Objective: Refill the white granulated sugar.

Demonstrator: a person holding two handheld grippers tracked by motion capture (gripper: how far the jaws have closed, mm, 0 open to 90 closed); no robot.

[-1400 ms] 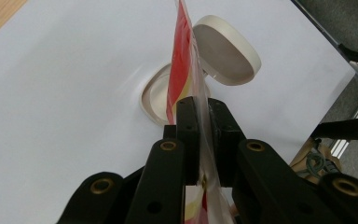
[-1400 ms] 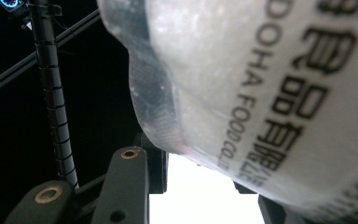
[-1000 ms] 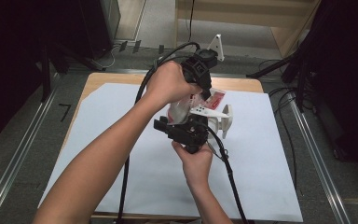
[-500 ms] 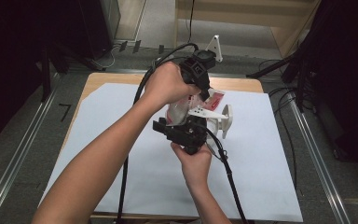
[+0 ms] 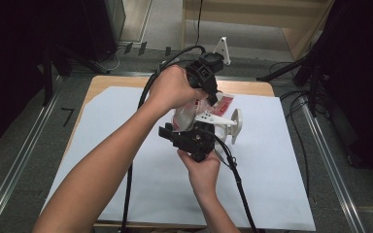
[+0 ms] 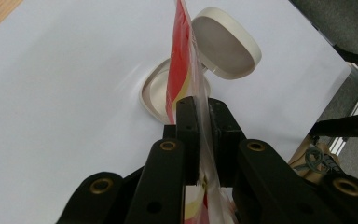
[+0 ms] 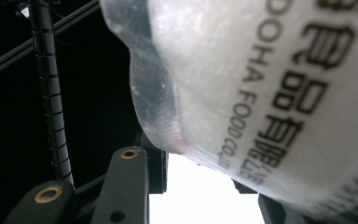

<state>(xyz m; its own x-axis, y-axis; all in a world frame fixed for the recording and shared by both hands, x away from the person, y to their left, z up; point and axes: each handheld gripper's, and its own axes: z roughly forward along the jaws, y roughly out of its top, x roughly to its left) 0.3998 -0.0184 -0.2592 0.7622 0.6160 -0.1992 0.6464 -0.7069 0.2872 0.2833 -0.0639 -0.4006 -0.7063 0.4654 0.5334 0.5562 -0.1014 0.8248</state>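
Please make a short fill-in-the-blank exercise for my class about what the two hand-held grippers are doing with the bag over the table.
1. The left hand-held gripper is shut on the thin edge of a red and clear plastic ____.
2. Below the bag, on the white paper, sits a cream-coloured box whose hinged lid stands ____.
3. In the right hand-held gripper view, the bag bulges between the jaws and bears printing in ____ letters.

Missing words: bag; open; black
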